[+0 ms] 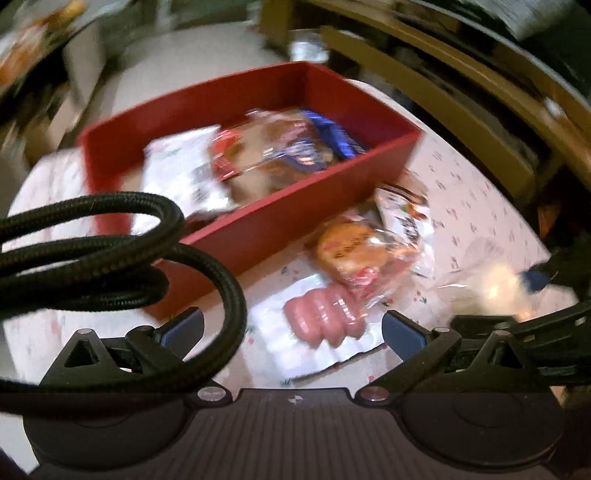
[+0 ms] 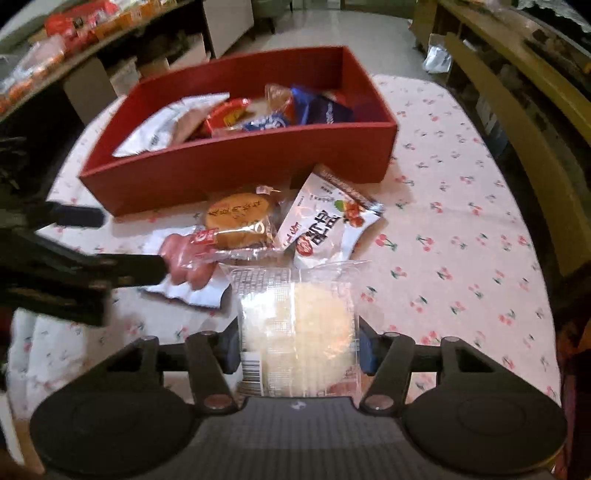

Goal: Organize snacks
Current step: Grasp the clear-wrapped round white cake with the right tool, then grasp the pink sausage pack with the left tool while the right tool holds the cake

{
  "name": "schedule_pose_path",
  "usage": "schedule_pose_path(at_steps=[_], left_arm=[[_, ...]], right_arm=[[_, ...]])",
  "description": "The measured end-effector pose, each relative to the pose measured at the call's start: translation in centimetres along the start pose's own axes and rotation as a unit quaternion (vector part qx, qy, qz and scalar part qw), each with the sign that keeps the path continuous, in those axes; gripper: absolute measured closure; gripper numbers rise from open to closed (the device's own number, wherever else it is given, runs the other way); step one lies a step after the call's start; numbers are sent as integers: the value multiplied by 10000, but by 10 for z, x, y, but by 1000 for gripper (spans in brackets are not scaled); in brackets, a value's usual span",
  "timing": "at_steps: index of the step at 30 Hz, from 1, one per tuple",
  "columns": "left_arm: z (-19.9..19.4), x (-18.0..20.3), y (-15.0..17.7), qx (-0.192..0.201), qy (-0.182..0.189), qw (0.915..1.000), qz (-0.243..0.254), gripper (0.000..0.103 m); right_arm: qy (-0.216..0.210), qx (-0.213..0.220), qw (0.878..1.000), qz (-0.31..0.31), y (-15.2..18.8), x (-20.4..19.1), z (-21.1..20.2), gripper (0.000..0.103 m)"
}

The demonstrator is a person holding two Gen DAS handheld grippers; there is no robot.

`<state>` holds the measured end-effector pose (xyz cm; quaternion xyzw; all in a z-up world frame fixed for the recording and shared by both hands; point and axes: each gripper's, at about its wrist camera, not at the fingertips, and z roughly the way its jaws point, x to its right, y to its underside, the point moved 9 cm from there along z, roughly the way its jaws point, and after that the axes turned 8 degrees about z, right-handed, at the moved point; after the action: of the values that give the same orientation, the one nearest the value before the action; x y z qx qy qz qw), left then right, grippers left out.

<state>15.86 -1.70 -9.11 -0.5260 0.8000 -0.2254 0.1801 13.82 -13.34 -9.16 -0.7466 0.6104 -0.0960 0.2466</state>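
Note:
A red box (image 2: pixel 240 166) holding several snack packets stands on the table. In front of it lie a round golden cake packet (image 2: pixel 238 221), a white packet with red fruit print (image 2: pixel 325 225) and a pink sausage pack (image 1: pixel 325 317). My left gripper (image 1: pixel 293 328) is open, its pads on either side of the sausage pack and clear of it. In the right wrist view the left gripper (image 2: pixel 133 242) comes in from the left, one finger beside the sausages. My right gripper (image 2: pixel 299 349) is shut on a clear packet of pale pastry (image 2: pixel 299 325), seen blurred in the left wrist view as the clear packet (image 1: pixel 491 280).
A cherry-print tablecloth (image 2: pixel 461 258) covers the table, with bare cloth to the right. A wooden bench (image 2: pixel 517 129) runs along the right side. Shelves with more snack packets (image 2: pixel 74 26) stand at the back left. A looped black cable (image 1: pixel 110 236) hides part of the left wrist view.

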Motion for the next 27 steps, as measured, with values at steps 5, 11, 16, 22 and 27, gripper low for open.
schedule_pose_path(at_steps=[5,11,16,22,27], left_arm=[[26,28,-11,-46,123,9898,1419,0],[47,30,-3,-224,281,9802,1946,0],[36,52,30,-431,745,9761,1995,6],[19,61,32,-372,701,9723,2199,5],[49,39,7,-485,319,9879,1438,4]], right_arm=[[-61,-78,9994,318,11,18,-5,40],[-167,-216,9982,541,13,26,2,40],[-124,-290,9981,522,17,27,5,40],[-176,-301,9985,424,20,20,3,40],[-138,-308,9986,404,18,18,6,40]])
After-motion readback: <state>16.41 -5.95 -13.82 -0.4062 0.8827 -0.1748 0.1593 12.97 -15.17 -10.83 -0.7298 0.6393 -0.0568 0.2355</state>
